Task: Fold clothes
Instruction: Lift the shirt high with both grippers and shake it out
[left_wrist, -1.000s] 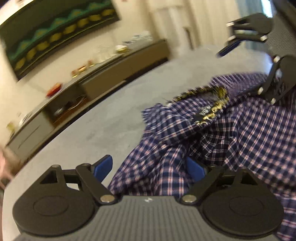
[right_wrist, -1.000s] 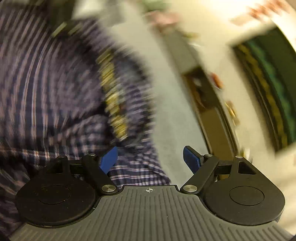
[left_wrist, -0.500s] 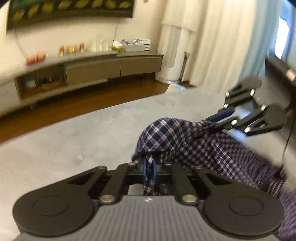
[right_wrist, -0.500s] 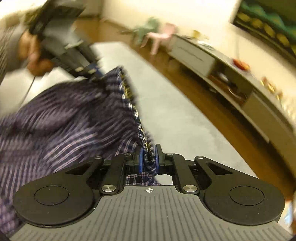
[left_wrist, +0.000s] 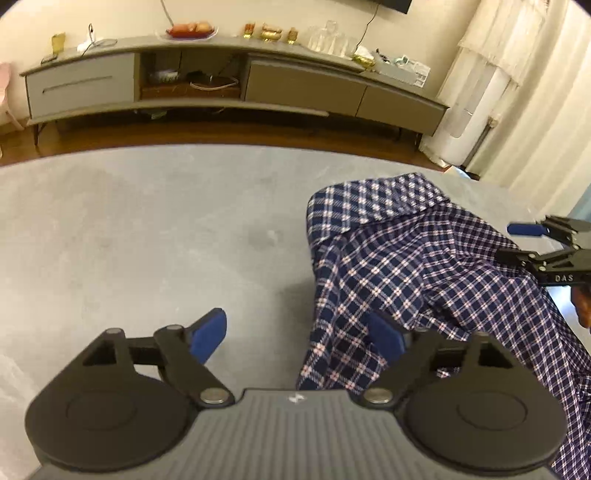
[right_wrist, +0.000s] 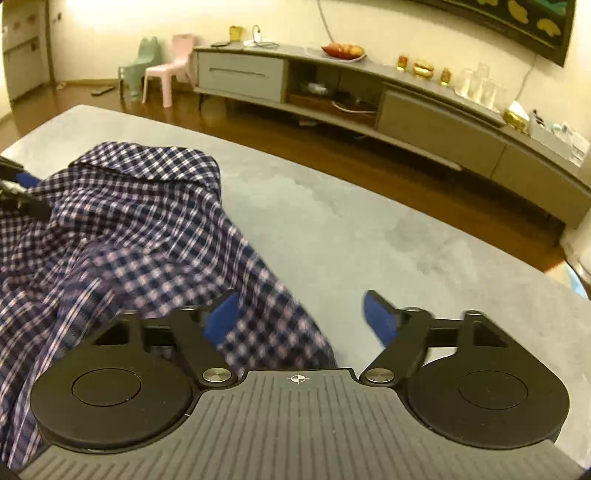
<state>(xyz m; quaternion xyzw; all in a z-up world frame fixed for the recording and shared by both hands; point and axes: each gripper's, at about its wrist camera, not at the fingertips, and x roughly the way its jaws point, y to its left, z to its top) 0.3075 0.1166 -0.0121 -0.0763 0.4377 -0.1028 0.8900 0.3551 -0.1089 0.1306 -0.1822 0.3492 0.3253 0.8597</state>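
Lying beside open jaws, plaid shirt (left_wrist: 424, 266), apparently unheld

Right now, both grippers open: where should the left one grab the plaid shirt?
Probably the near edge of the plaid shirt, where it drapes between the left gripper fingers. Come in from the bare grey surface side: that edge is exposed, while farther in it bunches in folds.

Navy-and-white checked shirt (left_wrist: 424, 266) on grey surface (left_wrist: 147, 240); blue-padded black claws (left_wrist: 297, 334).
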